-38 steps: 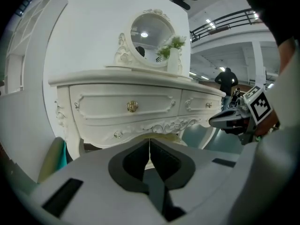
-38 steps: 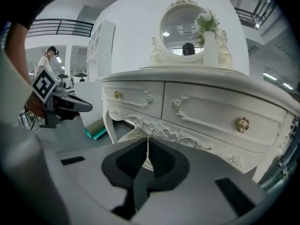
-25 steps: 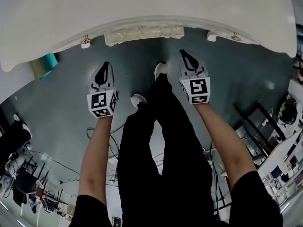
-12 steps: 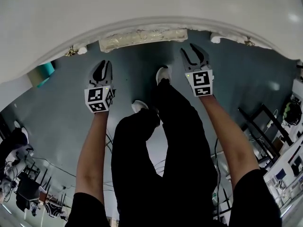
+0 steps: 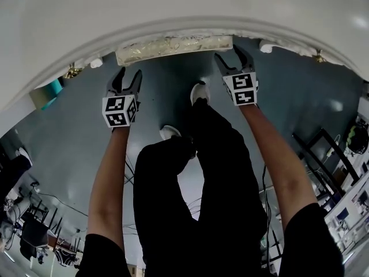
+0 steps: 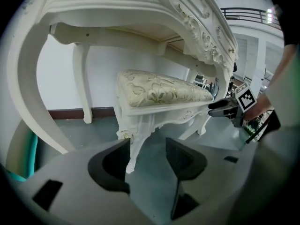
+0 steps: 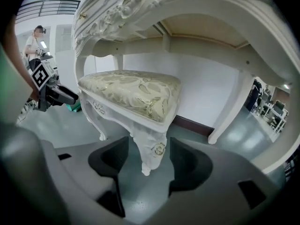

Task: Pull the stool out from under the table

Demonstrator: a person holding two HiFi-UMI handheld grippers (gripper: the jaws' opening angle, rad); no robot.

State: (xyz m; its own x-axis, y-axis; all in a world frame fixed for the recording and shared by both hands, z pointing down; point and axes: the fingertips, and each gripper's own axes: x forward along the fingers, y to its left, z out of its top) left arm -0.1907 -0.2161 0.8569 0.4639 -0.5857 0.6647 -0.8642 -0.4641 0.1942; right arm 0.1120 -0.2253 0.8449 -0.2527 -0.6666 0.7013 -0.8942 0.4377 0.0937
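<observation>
Head view, white table (image 5: pixel 173 4), cushioned stool (image 5: pixel 173 44) beneath, grey-green floor (image 5: pixel 75 126)

The head camera looks steeply down past the tabletop (image 5: pixel 173 4) edge to the floor (image 5: pixel 63 131). Cameras on the left tool (image 6: pixel 147 143) and right tool (image 7: pixel 149 142) sit low, close to the stool (image 6: pixel 161 92), facing opposite front corners; both show it.
</observation>
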